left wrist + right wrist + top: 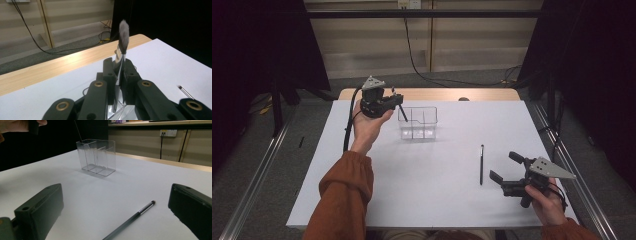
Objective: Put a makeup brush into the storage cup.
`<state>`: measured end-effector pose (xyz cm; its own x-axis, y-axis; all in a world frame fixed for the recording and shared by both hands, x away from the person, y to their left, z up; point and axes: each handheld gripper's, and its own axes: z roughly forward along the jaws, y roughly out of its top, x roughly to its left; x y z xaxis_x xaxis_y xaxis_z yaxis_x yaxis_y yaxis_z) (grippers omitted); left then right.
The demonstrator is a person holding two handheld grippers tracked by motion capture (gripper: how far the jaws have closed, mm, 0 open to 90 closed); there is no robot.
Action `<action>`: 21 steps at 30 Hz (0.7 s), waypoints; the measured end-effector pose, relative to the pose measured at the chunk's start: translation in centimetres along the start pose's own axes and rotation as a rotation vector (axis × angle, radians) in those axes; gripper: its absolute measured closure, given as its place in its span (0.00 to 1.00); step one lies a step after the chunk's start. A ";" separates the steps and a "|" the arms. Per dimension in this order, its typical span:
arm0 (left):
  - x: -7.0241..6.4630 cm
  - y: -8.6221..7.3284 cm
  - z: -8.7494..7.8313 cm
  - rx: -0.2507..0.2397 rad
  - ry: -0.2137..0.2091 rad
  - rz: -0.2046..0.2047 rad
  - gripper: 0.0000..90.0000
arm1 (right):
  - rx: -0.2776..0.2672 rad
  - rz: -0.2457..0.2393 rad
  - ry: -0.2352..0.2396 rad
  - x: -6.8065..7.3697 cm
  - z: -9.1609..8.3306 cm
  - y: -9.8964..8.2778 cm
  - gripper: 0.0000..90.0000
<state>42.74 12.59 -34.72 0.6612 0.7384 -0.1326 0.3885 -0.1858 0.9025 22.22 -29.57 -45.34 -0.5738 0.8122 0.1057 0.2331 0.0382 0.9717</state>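
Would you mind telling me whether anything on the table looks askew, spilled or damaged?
Nothing stands out. The clear organizer stands upright and intact on the white table, the thin brush lies flat near the right gripper, and the left gripper holds a fluffy brush above the organizer.

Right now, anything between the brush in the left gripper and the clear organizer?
Nothing visible. The left gripper holds the fluffy makeup brush handle-down over the left end of the clear organizer, whose compartments look empty. The thin brush lies well clear.
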 end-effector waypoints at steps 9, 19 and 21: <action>-0.2 -0.4 0.6 0.018 0.008 0.008 0.93 | -0.002 0.001 0.002 0.0 0.0 0.0 0.00; 0.4 -1.4 1.3 0.037 0.017 -0.007 0.93 | 0.000 0.000 0.001 0.0 0.0 0.0 0.00; 0.3 -1.5 1.4 0.044 0.019 0.005 0.93 | 0.001 0.002 0.002 0.0 0.0 0.0 0.00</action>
<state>43.26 12.18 -36.69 0.6512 0.7493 -0.1204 0.4133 -0.2171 0.8844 22.23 -29.59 -45.35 -0.5752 0.8109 0.1082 0.2349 0.0369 0.9713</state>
